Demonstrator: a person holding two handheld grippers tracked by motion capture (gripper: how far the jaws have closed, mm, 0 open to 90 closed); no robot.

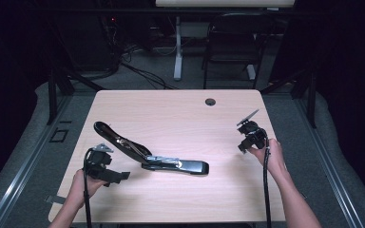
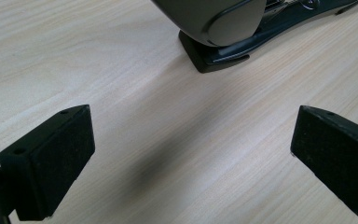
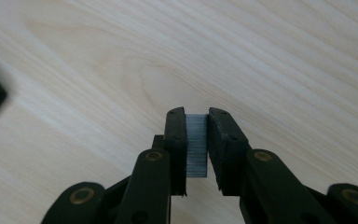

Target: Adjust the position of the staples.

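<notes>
High view: your left gripper (image 1: 105,172) sits near the table's (image 1: 180,109) front-left edge, jaws spread, nothing between them. The stapler (image 1: 152,154) lies just beside it toward the table's middle, swung open: base flat on the wood, top arm tilted up and back to the left, metal staple channel exposed. Your right gripper (image 1: 247,138) is well apart from the stapler, over the right side of the table, held in your right hand (image 1: 272,156); jaw state too small to read here.

Left gripper view: your jaws stand wide apart, released, bare wood between the pads (image 2: 56,158). One end of the stapler (image 2: 223,32) sits ahead at the top of the picture, resting on the table, clear of both pads.

Right gripper view: your jaws are clamped on a strip of staples (image 3: 196,144), grey and ribbed, pinched between both pads (image 3: 176,140), above the tabletop (image 3: 261,56).
</notes>
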